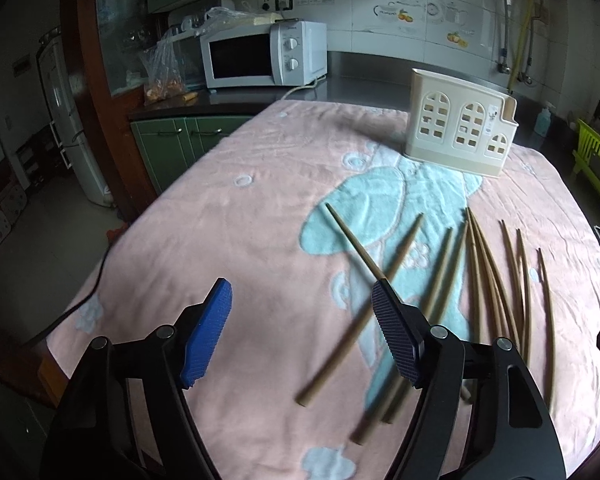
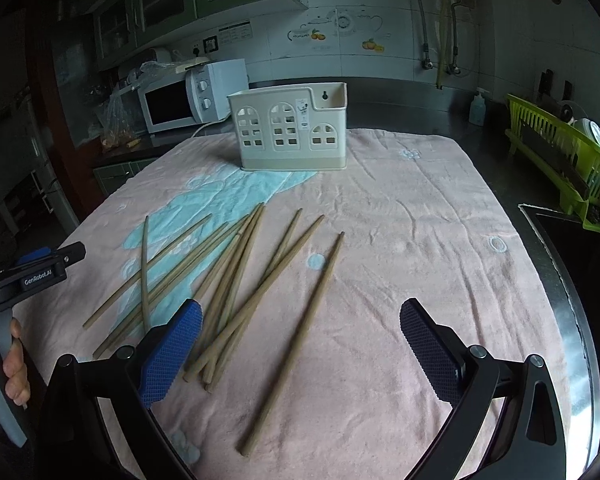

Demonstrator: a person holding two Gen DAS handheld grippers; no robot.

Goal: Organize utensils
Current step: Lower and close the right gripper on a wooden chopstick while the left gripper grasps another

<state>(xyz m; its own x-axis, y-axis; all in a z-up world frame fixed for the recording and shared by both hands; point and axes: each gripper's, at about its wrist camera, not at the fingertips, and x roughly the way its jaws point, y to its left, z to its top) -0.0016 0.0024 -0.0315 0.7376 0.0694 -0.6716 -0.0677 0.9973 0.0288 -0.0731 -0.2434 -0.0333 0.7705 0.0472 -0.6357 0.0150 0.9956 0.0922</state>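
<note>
Toward the back of the pink towel point(image 2: 420, 240) stands a cream plastic utensil holder point(image 2: 292, 128) — window-shaped cutouts in its front wall, interior not visible. Slender wooden chopsticks point(image 2: 236, 280) lie scattered on the towel's nubby cloth in front of it, several crossing, one point(image 2: 296, 340) apart on the right. Both grippers hover above them: left gripper point(image 1: 300, 328) and right gripper point(image 2: 300, 352) have their textured fingers spread wide, holding nothing. Bare towel lies right of the chopsticks — the steel counter point(image 2: 572, 300) edges it.
</note>
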